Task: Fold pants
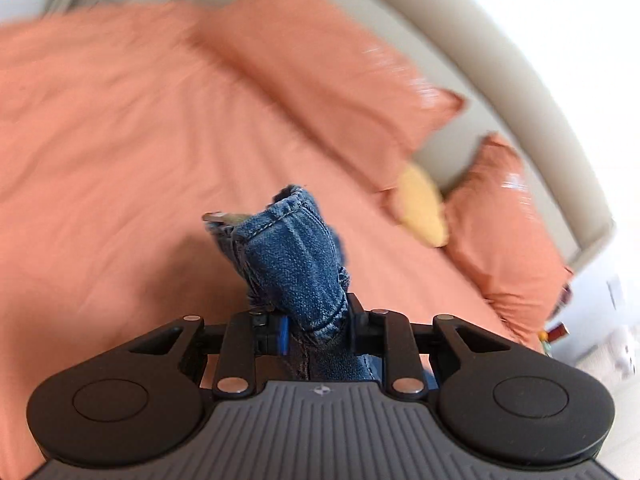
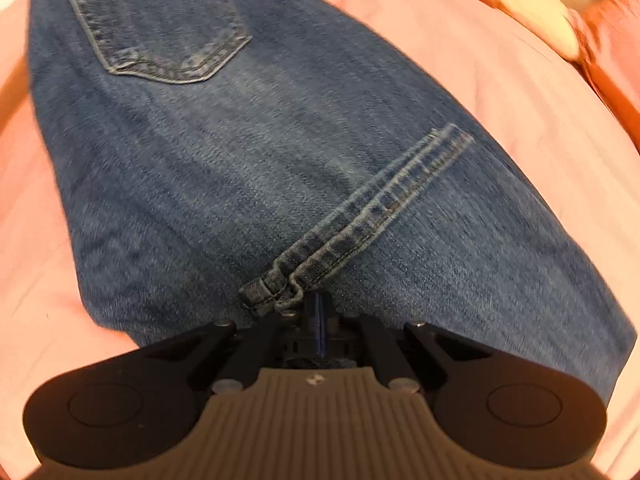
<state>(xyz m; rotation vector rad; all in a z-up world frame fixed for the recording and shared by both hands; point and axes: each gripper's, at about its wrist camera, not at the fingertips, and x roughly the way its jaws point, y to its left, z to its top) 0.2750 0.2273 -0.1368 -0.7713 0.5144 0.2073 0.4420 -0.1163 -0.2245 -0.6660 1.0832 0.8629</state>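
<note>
Left gripper (image 1: 316,320): fingers pressed together on a bunched wad of the jeans (image 1: 292,256); a stitched hem edge sticks up past the tips. Raised above the bed (image 1: 100,140), blurred background suggests it is in motion.
Right gripper (image 2: 318,312): fingers drawn close, a strip of denim visible between them; judged to be pinching the end of the hem (image 2: 360,216) that lies across the jeans.
Jeans, location: in the right wrist view, spread flat on the bed, back pocket (image 2: 160,28) at the far end, hem band running diagonally over the thigh area, so a leg end is already lying back over the body of the garment.
Step in hand (judgement): carrying the leg ends toward the waist for a lengthwise halving.
Doing it well: keep both grips level and pull apart lightly so the hem stays taut; lay the edge square to the pocket end, lower before letting go; the left wad looks bunched, so expect a crease unless smoothed.
Denim: mid-blue, heavy twill, faded along the thigh, double rows of pale topstitching; stiff enough to hold a fold.
Bed cover: salmon-orange, soft, lightly rumpled; may drag with the denim.
Pillows (image 1: 320,80): same orange, plump, near the beige headboard (image 1: 520,100).
Yellow cushion (image 1: 424,208): small, rounded, between two pillows.
</note>
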